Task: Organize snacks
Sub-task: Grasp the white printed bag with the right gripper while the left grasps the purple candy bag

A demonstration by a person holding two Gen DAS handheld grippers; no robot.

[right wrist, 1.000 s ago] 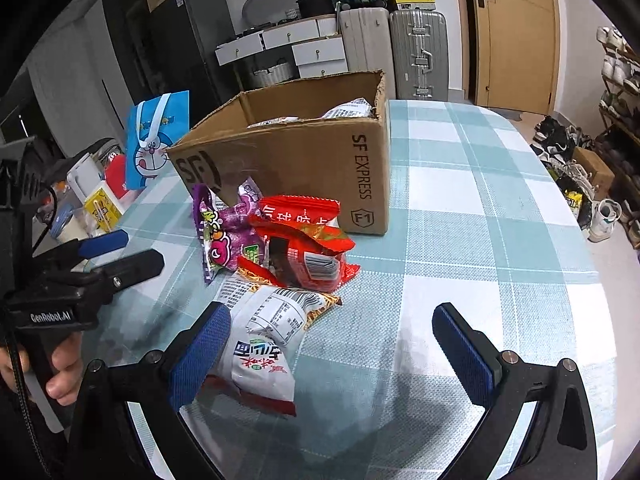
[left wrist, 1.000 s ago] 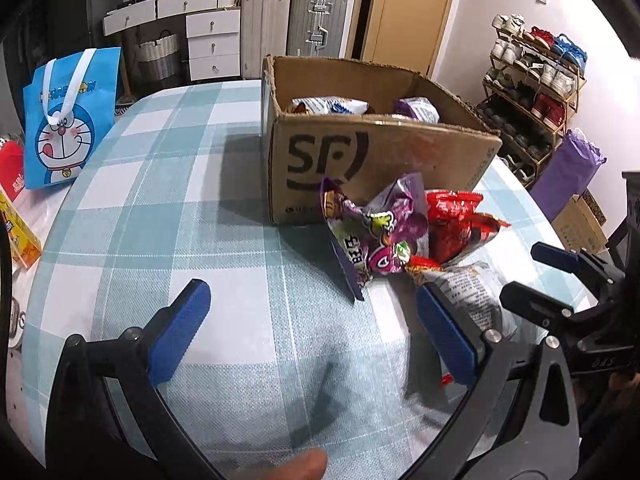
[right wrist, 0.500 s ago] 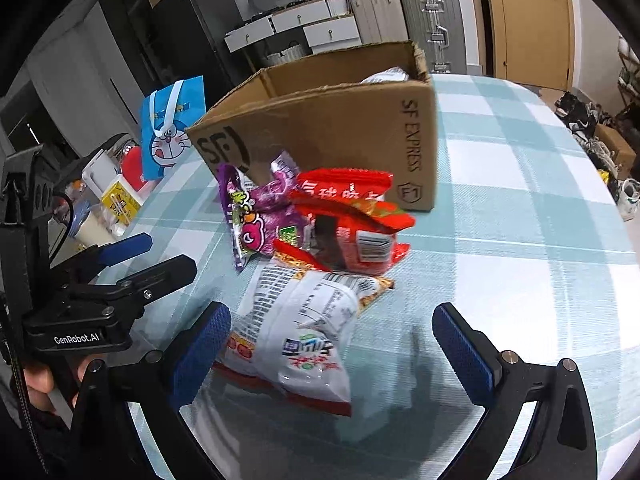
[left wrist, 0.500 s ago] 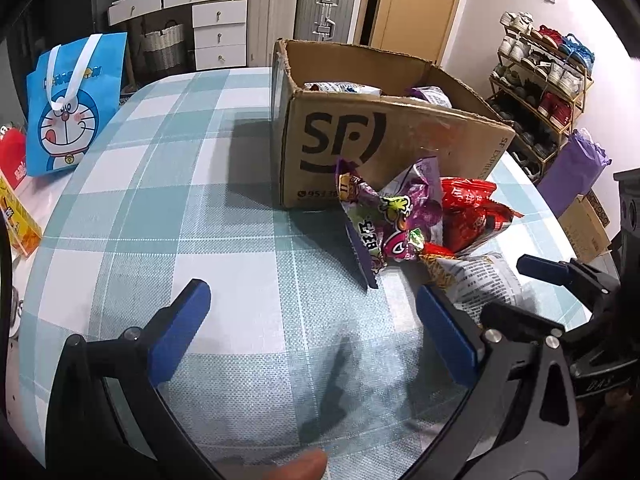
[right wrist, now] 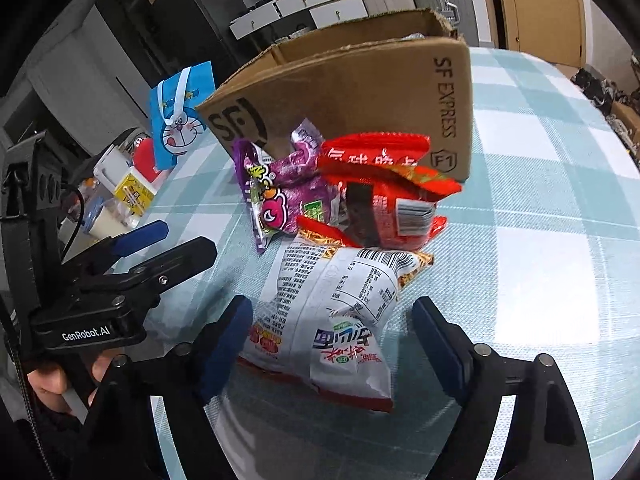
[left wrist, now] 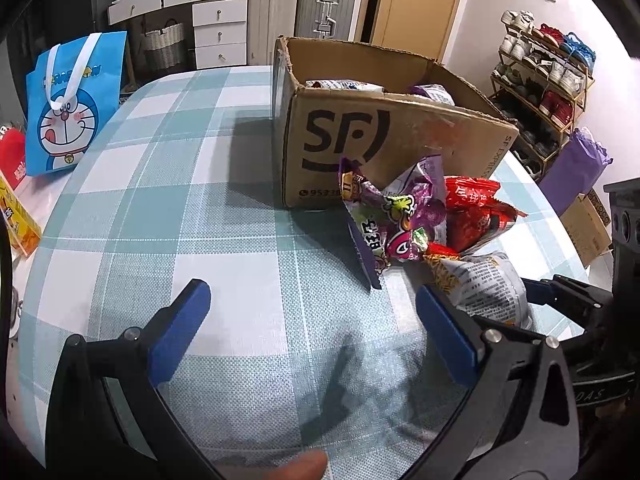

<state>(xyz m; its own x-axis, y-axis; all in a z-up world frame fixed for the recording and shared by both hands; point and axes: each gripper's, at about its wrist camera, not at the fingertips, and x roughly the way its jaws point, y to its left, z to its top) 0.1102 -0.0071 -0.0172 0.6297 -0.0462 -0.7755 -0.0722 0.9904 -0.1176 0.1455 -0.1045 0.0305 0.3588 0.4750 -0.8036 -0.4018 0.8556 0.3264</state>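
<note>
The right gripper [right wrist: 332, 336] has just been closing, and its blue pads now bracket the near end of a white snack bag [right wrist: 332, 312] printed with black text; the left pad sits at the bag's edge, though whether it actually presses the wrapper is hard to tell, and the right pad stands clear of it. The left gripper [left wrist: 316, 332] hangs wide open over bare checked tablecloth [left wrist: 224, 208], holding nothing. The white bag lies flat on the teal and white cloth, nearest the person. Just beyond it, touching, are a red snack packet [right wrist: 384, 196] and a purple candy bag [right wrist: 288, 188], both leaning against the front of an open cardboard box [right wrist: 360, 92] marked SF Express. More packets show inside the box in the left wrist view. At the table's far left edge stands a blue cartoon tote bag [left wrist: 72, 108].
</note>
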